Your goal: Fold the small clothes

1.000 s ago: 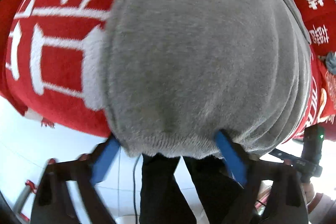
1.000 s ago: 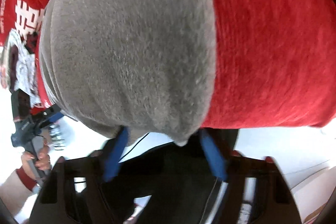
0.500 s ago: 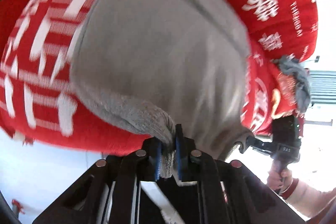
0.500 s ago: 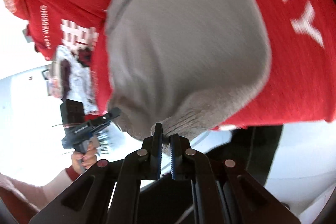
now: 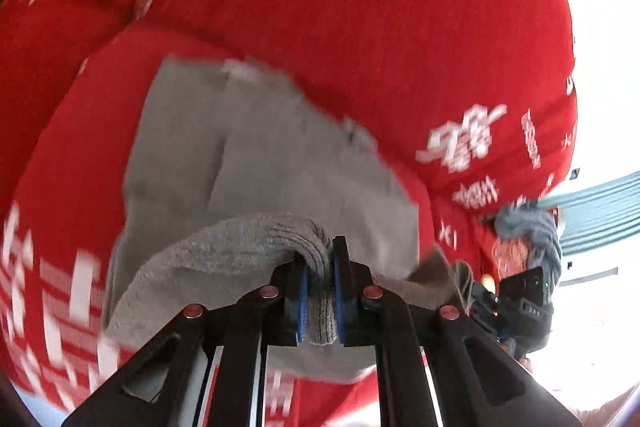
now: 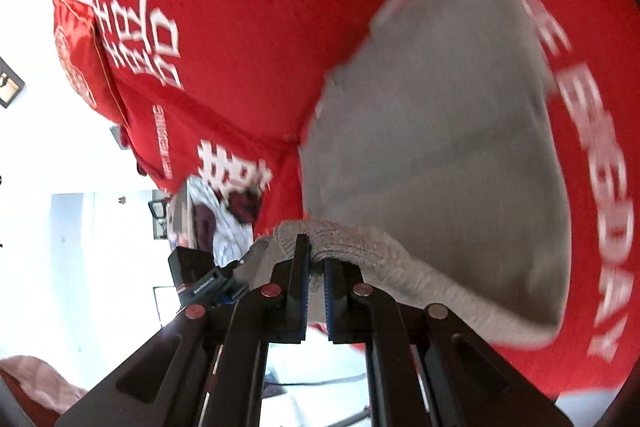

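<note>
Grey knit fabric fills the middle of both wrist views: this is the small garment (image 5: 256, 167) you are handling, lying over a red cloth with white lettering (image 5: 340, 19) that covers the surface beneath it. Your left gripper (image 5: 319, 291) is pinched tight on the garment's ribbed hem (image 5: 256, 239), with a fold of the rib bunched between the two blue finger pads (image 5: 303, 301); no gap shows between pads and cloth. Your right gripper (image 6: 316, 281) is likewise clamped on the same ribbed edge (image 6: 360, 247) at another point, the knit squeezed between its blue pads (image 6: 328, 295). From each grip the hem curves outward and the body of the garment (image 6: 440, 147) spreads away across the red cloth (image 6: 240, 7), flat but blurred toward its far edge.

In the left wrist view, your right gripper appears at the lower right as a dark block (image 5: 524, 299), just below a bundle of blue-grey fabric (image 5: 532, 231) resting at the red cloth's edge. In the right wrist view, your left gripper appears at the lower left as a dark block (image 6: 196, 275), below a heap of pale and dark-red clothing (image 6: 224, 215). A red cushion (image 6: 80, 55) with a round pattern sits at the far left, touching the red cloth.
</note>
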